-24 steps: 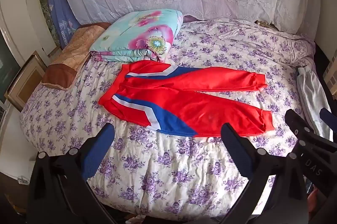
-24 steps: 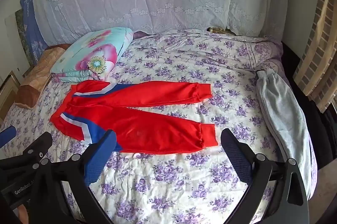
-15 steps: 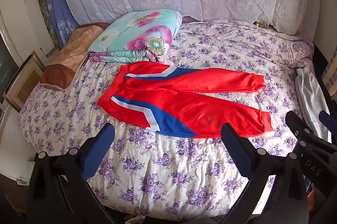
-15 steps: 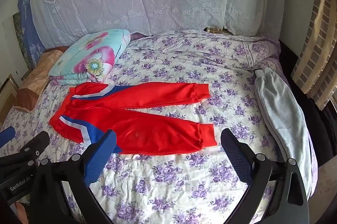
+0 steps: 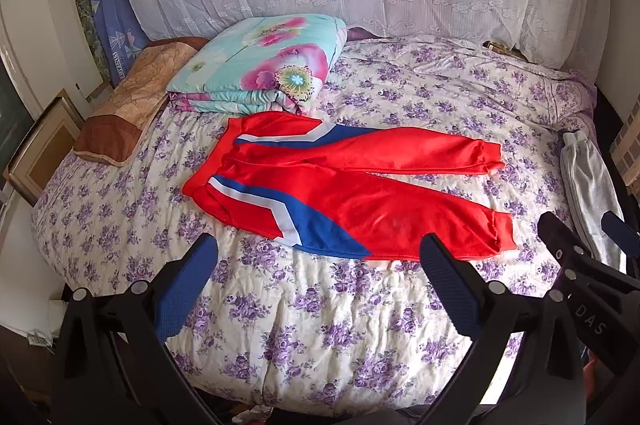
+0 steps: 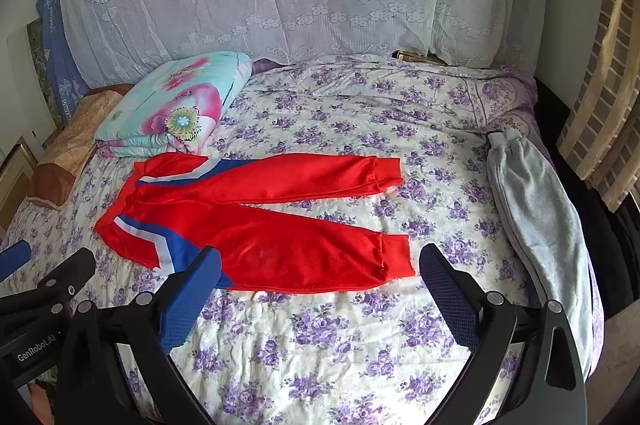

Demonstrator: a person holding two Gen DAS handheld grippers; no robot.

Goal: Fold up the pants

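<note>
The red track pants with blue-and-white side stripes [image 5: 344, 193] [image 6: 256, 221] are lying flat and unfolded on the purple-flowered bedspread [image 5: 328, 321] [image 6: 344, 337], toward its left-centre, with a broad band of bare spread showing between their near edge and the foot of the bed. The folded turquoise floral quilt [image 5: 260, 65] [image 6: 176, 105] is sitting just beside the waistband corner at the far left, and the grey fleece garment [image 5: 588, 193] [image 6: 536, 225] is lying along the right edge, well apart from the cuffs. The left gripper [image 5: 316, 273] and the right gripper [image 6: 318, 277] are both hovering over the near part of the bed with jaws standing wide apart and nothing between them, neither touching the cloth. Compared with the earlier frames, both views are sitting slightly farther back and higher, showing more of the near bedspread, while the pants are lying unchanged. Their long axis is running left to right across the bed, waistband pointing left, cuffs pointing right, the two legs splaying apart toward the cuffs.
</note>
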